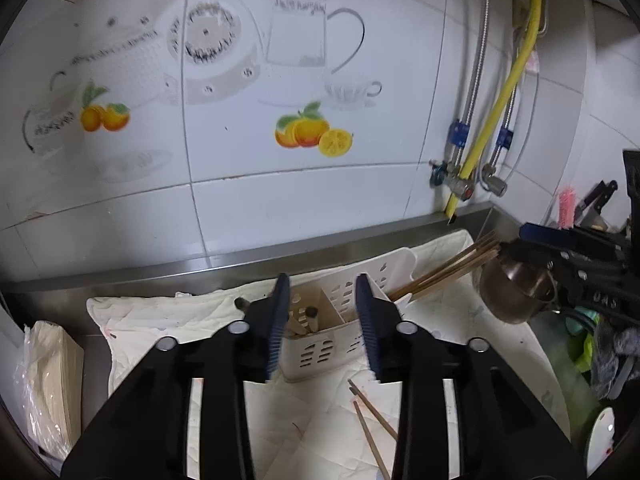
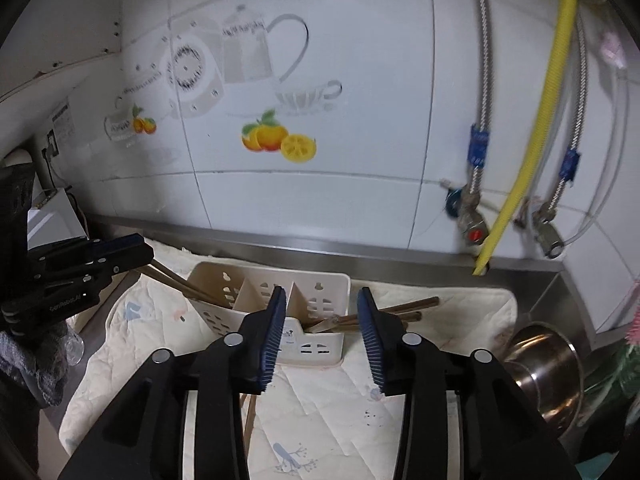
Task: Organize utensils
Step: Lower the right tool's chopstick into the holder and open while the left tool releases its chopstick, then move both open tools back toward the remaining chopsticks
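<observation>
A cream slotted utensil holder (image 1: pixel 320 344) lies on a white quilted cloth (image 1: pixel 160 320); it also shows in the right wrist view (image 2: pixel 316 344). Brown chopsticks (image 1: pixel 444 272) stick out of its top end, and they show in the right wrist view (image 2: pixel 400 310). Two loose chopsticks (image 1: pixel 372 416) lie on the cloth in front of it. My left gripper (image 1: pixel 322 328) is open and empty, just above the holder. My right gripper (image 2: pixel 320 336) is open and empty, also over the holder. The other gripper shows at each view's edge (image 1: pixel 560 248) (image 2: pixel 88 256).
A steel pot (image 2: pixel 548 372) stands right of the cloth, also in the left wrist view (image 1: pixel 516 288). A tiled wall with hoses and valves (image 2: pixel 476 232) rises behind the steel counter rim (image 1: pixel 280 256). A paper stack in plastic (image 1: pixel 48 384) stands at the left.
</observation>
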{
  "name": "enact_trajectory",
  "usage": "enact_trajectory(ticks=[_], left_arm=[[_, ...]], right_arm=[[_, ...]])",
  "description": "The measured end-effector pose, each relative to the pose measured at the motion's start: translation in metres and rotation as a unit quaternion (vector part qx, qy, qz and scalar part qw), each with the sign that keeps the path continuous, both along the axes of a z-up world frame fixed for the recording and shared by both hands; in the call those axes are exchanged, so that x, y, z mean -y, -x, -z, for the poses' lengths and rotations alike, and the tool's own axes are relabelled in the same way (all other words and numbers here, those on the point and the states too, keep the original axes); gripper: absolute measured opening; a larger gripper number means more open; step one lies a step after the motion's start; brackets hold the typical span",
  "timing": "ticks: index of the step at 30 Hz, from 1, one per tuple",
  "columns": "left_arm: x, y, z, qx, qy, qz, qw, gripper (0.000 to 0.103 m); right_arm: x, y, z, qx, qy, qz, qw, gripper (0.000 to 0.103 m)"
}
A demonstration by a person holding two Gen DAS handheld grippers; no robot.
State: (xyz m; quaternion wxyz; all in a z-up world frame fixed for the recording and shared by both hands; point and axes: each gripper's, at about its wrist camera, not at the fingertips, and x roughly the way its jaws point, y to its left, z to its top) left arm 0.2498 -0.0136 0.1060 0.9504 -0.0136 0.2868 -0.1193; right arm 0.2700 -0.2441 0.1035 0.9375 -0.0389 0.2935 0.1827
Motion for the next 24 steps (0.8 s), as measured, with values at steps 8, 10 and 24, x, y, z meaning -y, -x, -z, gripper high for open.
enact_trajectory(ticks=[8,10,24], left_arm=[[-0.007,0.051,-0.007,0.037,0.008,-0.013,0.9992,0.057],[-0.011,0.063,-0.005,0.041,0.016,-0.016,0.9989,0.061],[-0.039,0.128,0.050,0.033,0.032,-0.065,0.9968,0.088]], right_arm=[[0.000,0.057,0.009,0.049,0.000,-0.005,0.999,0.051],[-0.002,0.072,0.018,0.050,-0.004,-0.011,0.999,0.052],[-0.035,0.126,0.138,-0.024,-0.011,-0.039,0.999,0.052]])
